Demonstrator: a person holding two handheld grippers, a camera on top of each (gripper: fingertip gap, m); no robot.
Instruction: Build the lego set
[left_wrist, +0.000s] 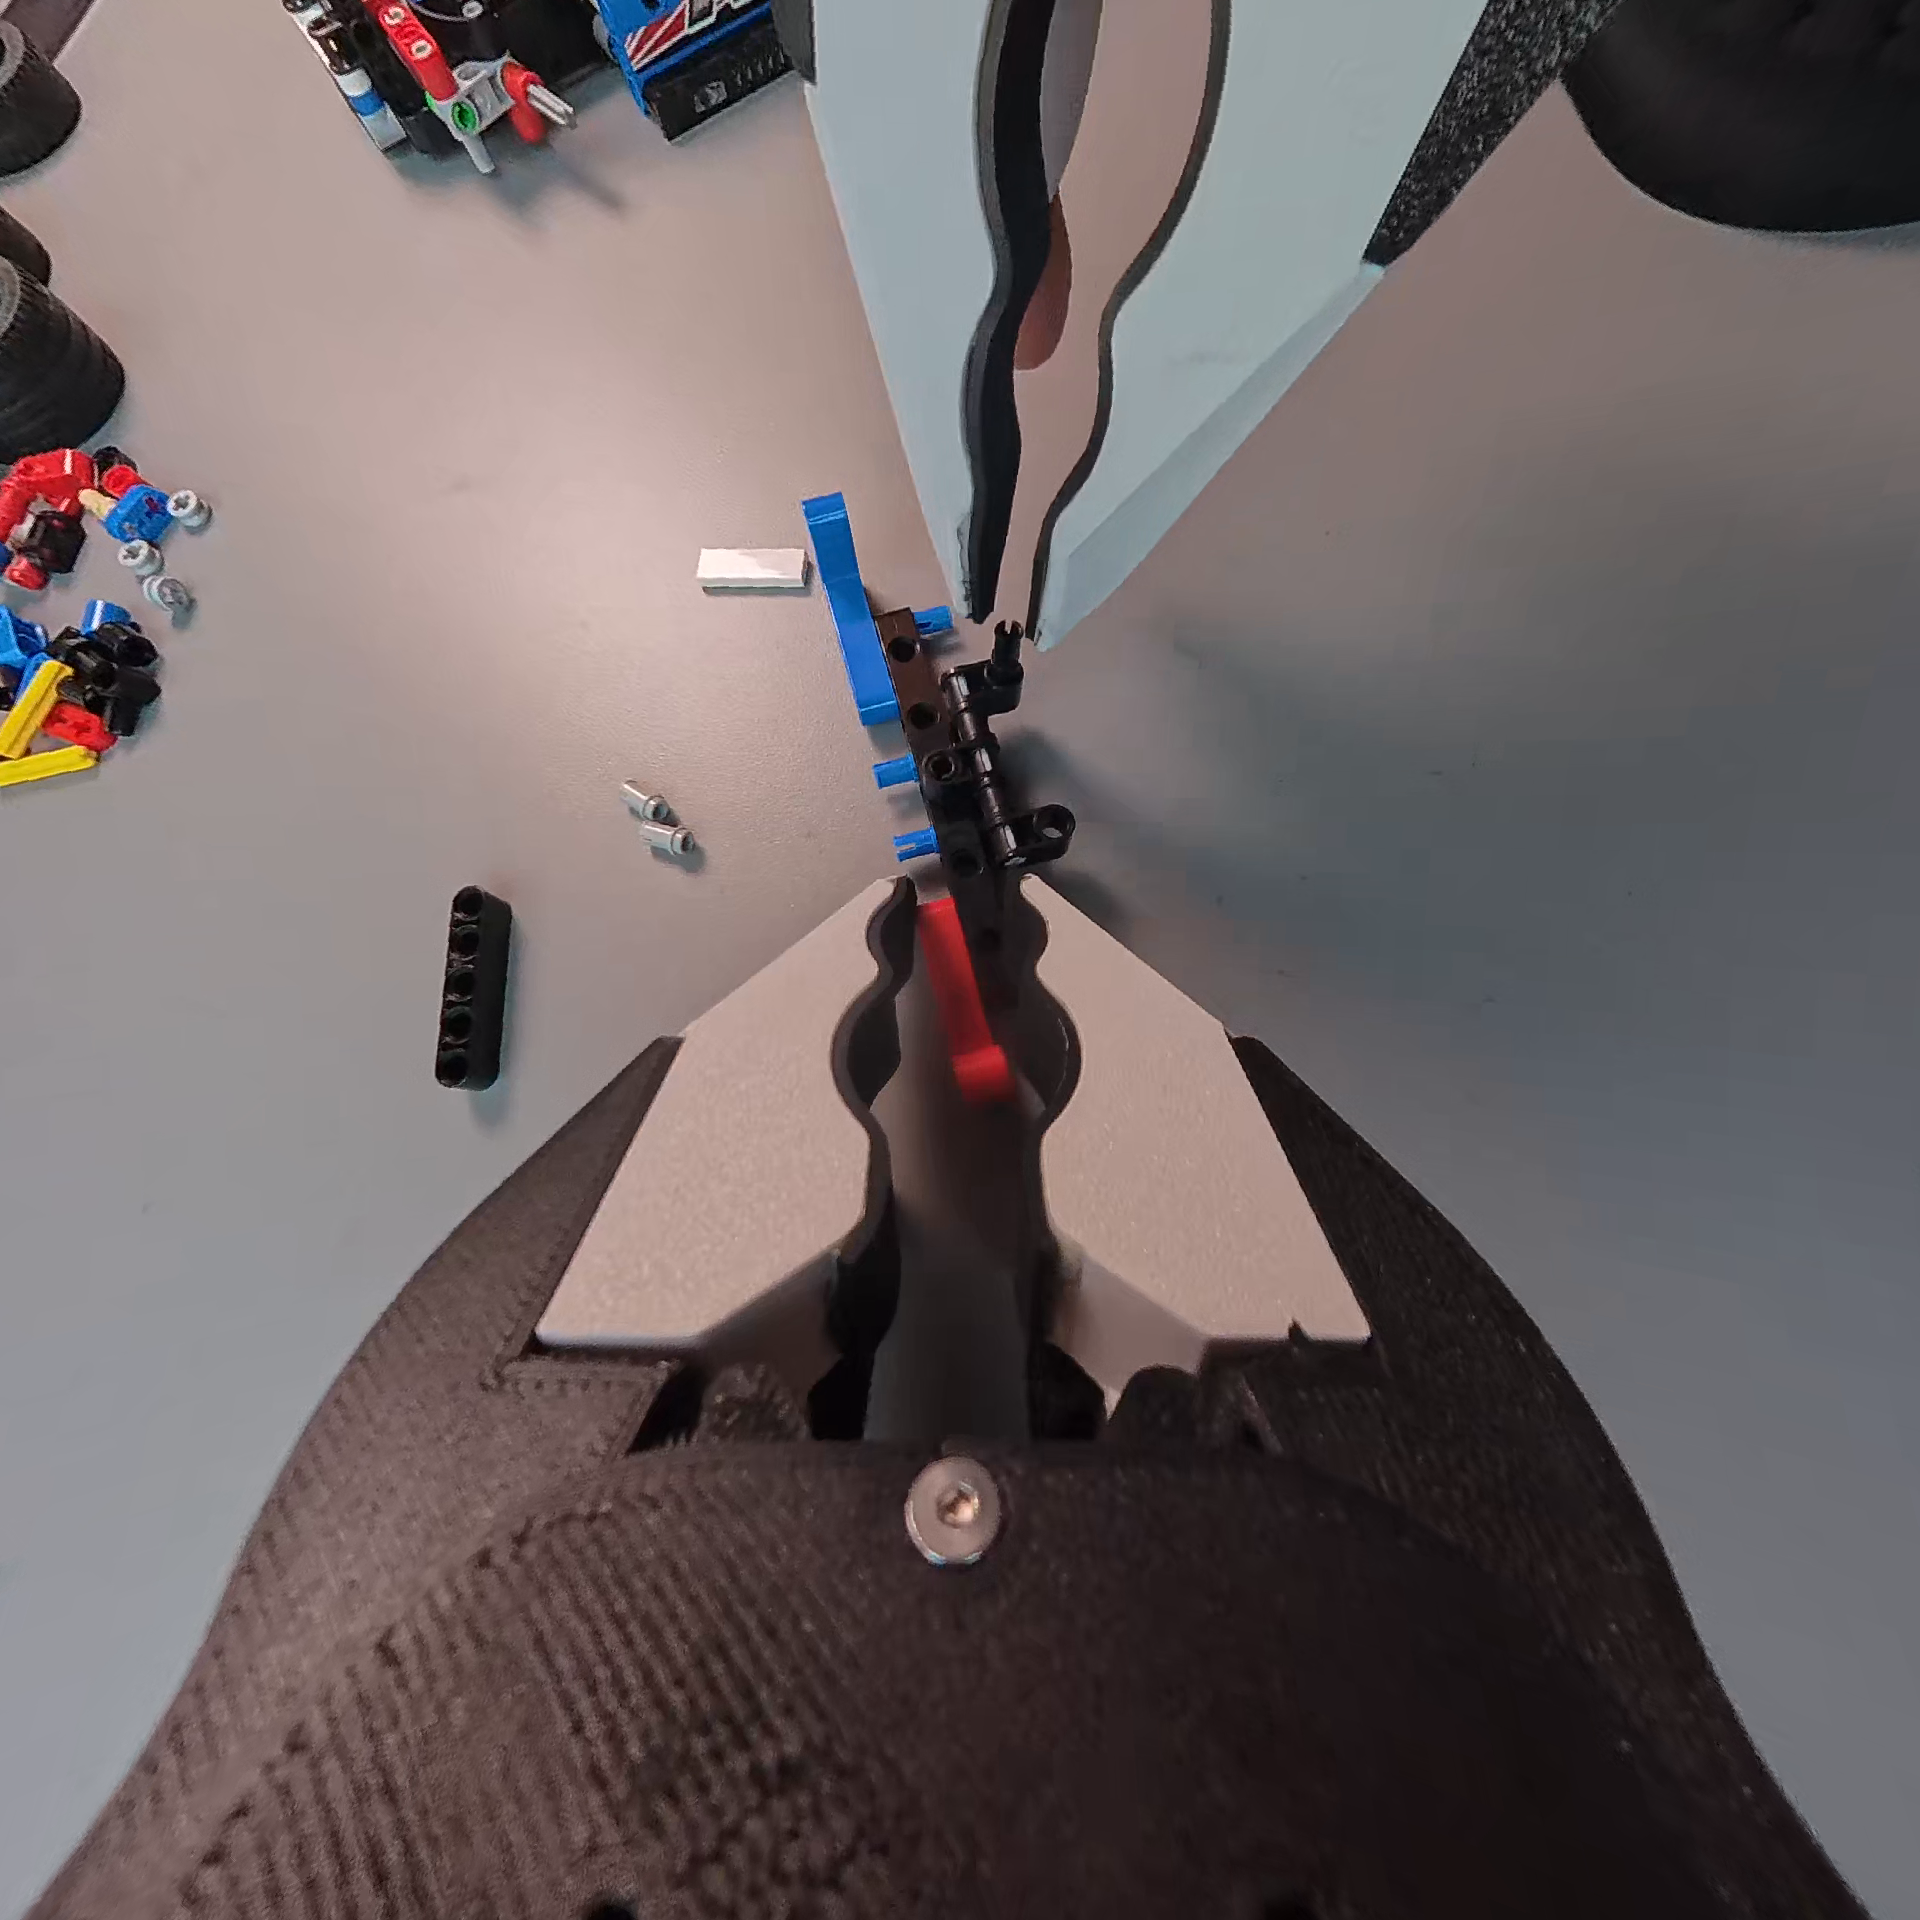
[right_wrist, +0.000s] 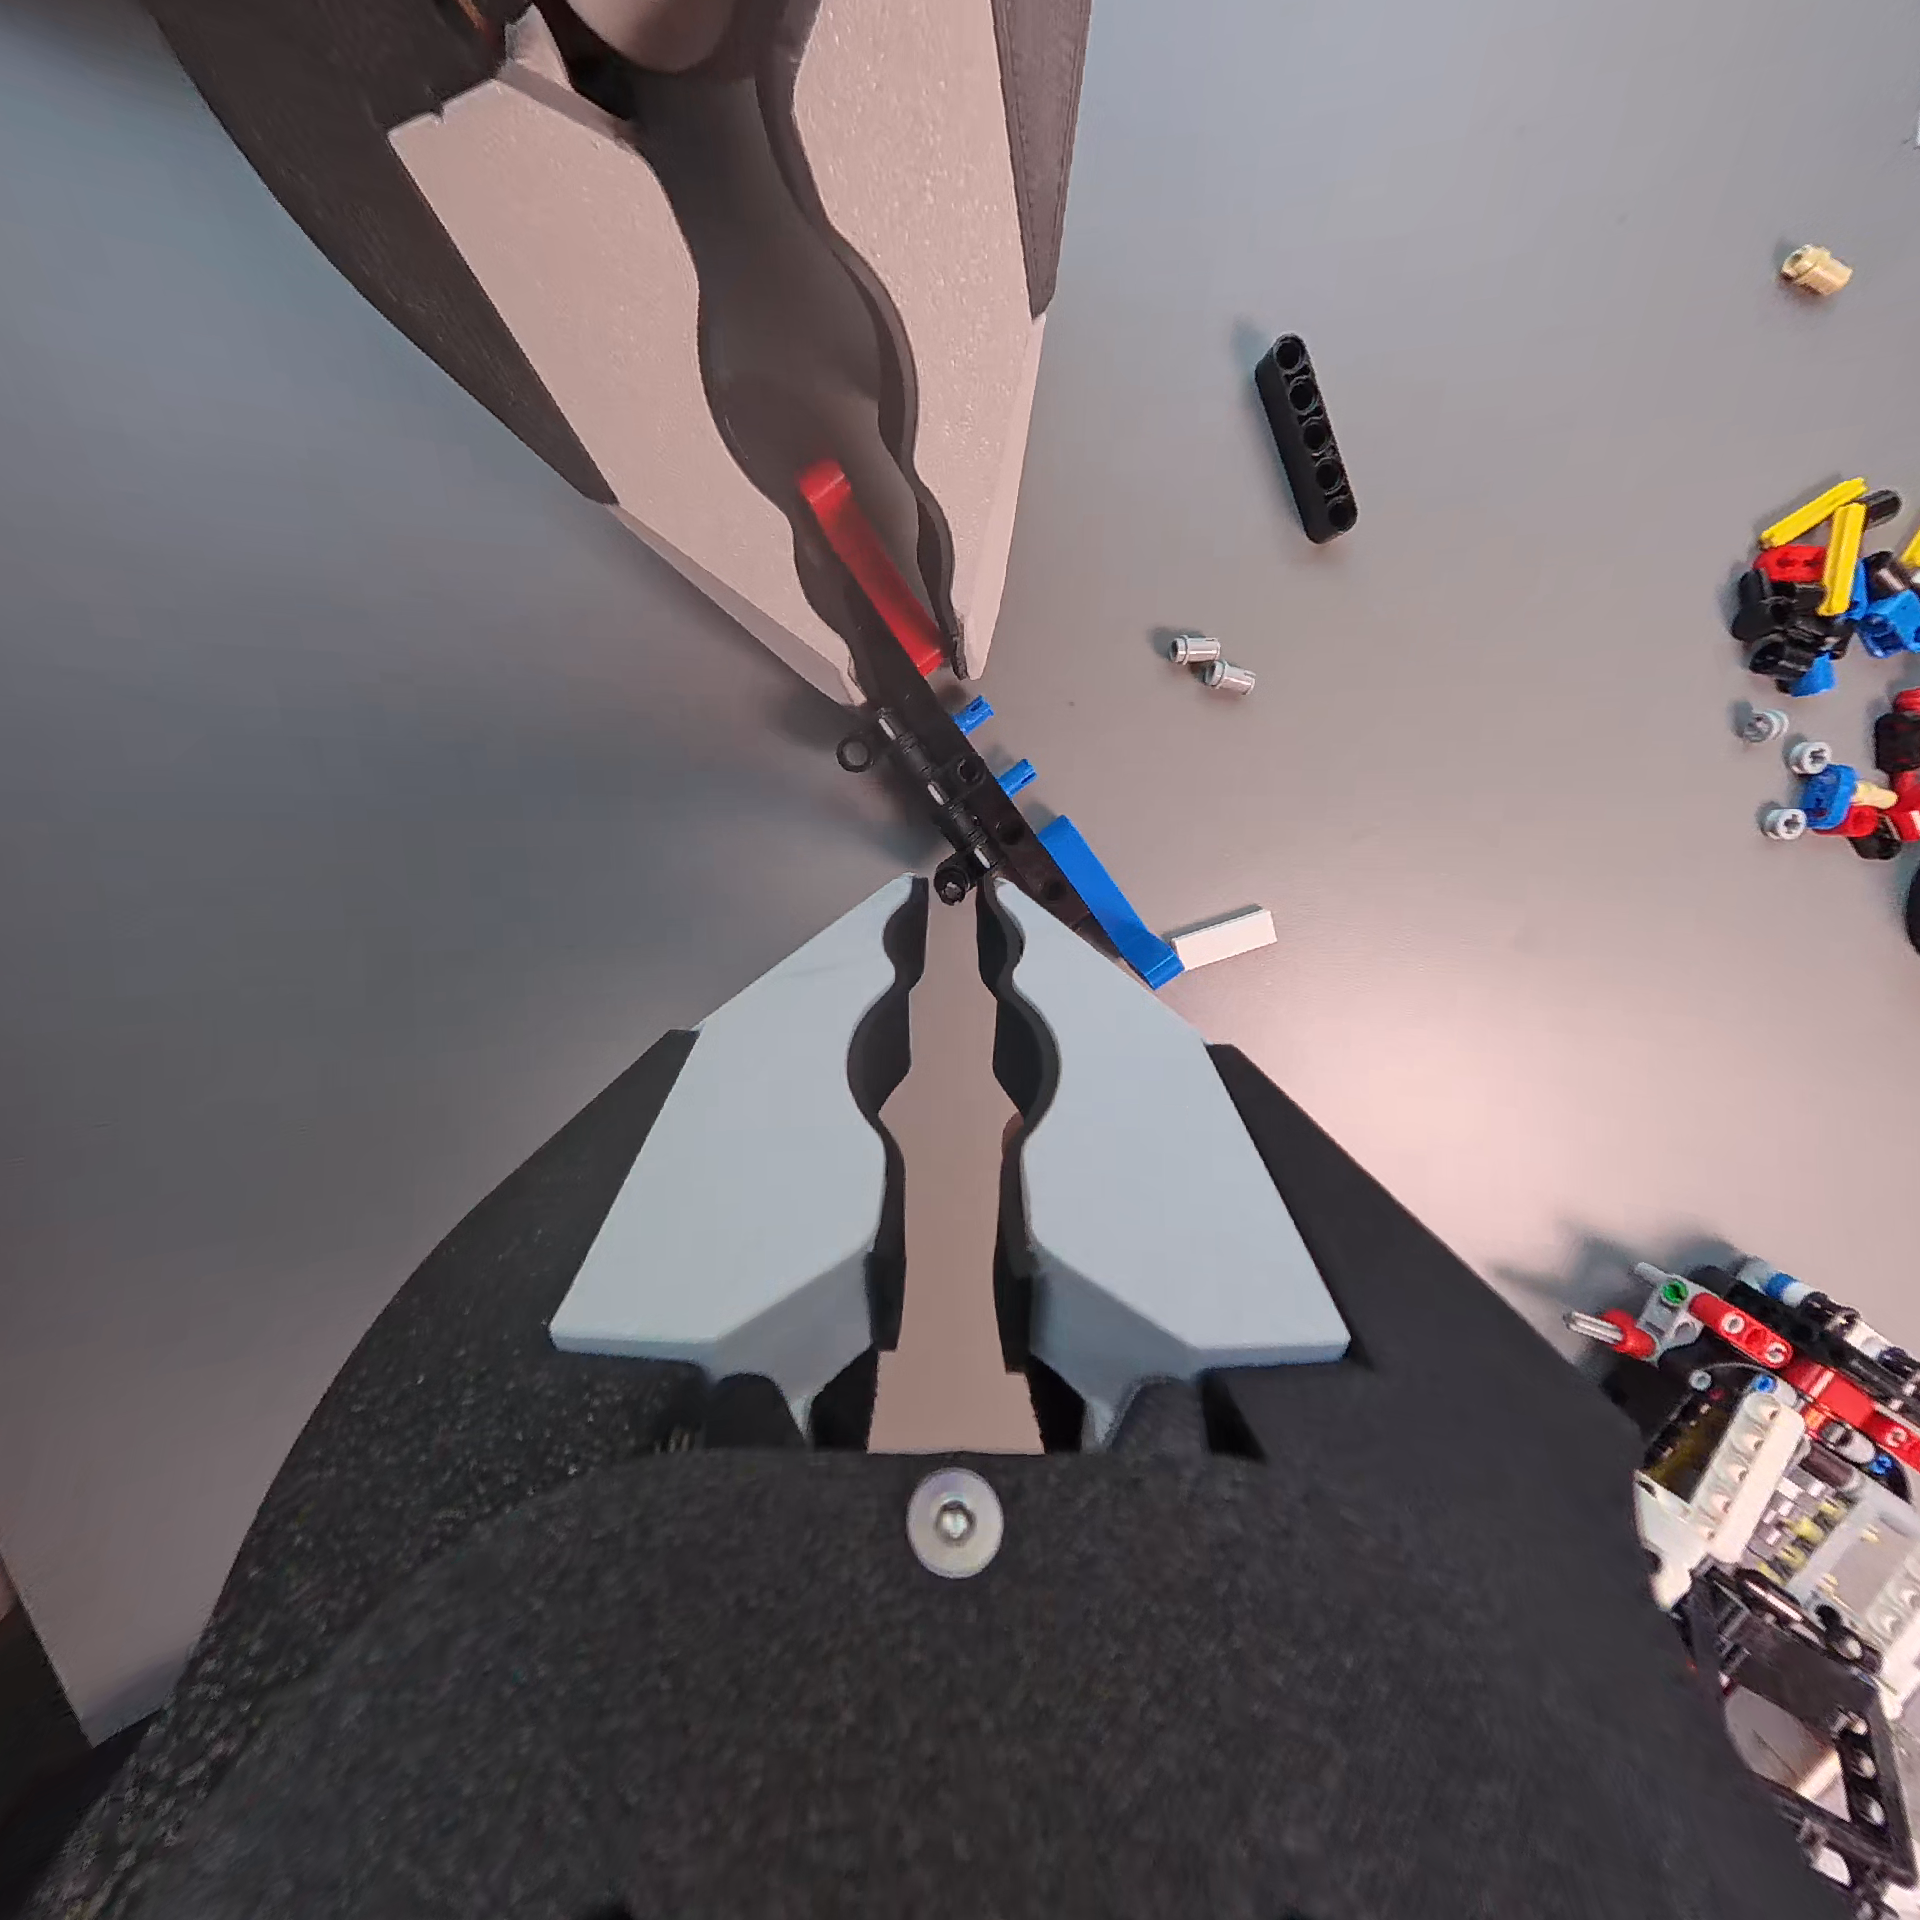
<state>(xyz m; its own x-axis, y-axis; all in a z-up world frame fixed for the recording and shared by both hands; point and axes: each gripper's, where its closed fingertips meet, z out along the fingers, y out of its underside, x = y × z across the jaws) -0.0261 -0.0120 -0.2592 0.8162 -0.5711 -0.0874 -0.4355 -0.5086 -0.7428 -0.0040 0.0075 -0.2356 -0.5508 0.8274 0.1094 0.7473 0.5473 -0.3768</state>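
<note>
1. The landmark is a small half-built piece (left_wrist: 961, 769) lying mid-counter: a black holed beam with blue pegs sticking out one side, a blue arm at one end, a red arm at the other, and a thin black rod with end connectors running along it.
2. Nearest in the left wrist view, the left tongs (left_wrist: 966, 883) are nearly shut around the red-arm end of the half-built piece, gripping the beam and holding it steady.
3. At the opposite end of the piece, the right tongs (right_wrist: 951, 894) stand slightly open, with a narrow gap between the tips. The small black connector at the rod's end sits right at that gap; whether the tips press on it I cannot tell.
4. Just beyond the blue arm lies a small white tile (left_wrist: 753, 568), loose.
5. Beside the piece, on the pegged side, are two grey pins (left_wrist: 658, 818) and, a little farther, a loose black beam (left_wrist: 473, 987), both unused.
6. Farther that way sits a heap of loose parts (left_wrist: 73, 623) in red, blue, yellow and black, with black tyres (left_wrist: 47, 353) past it.
7. Farthest off stands the partly built vehicle (right_wrist: 1787, 1475).
8. Judgement: the build is midway. One sub-assembly is underway, and many parts and the tyres remain to be fitted.
</note>
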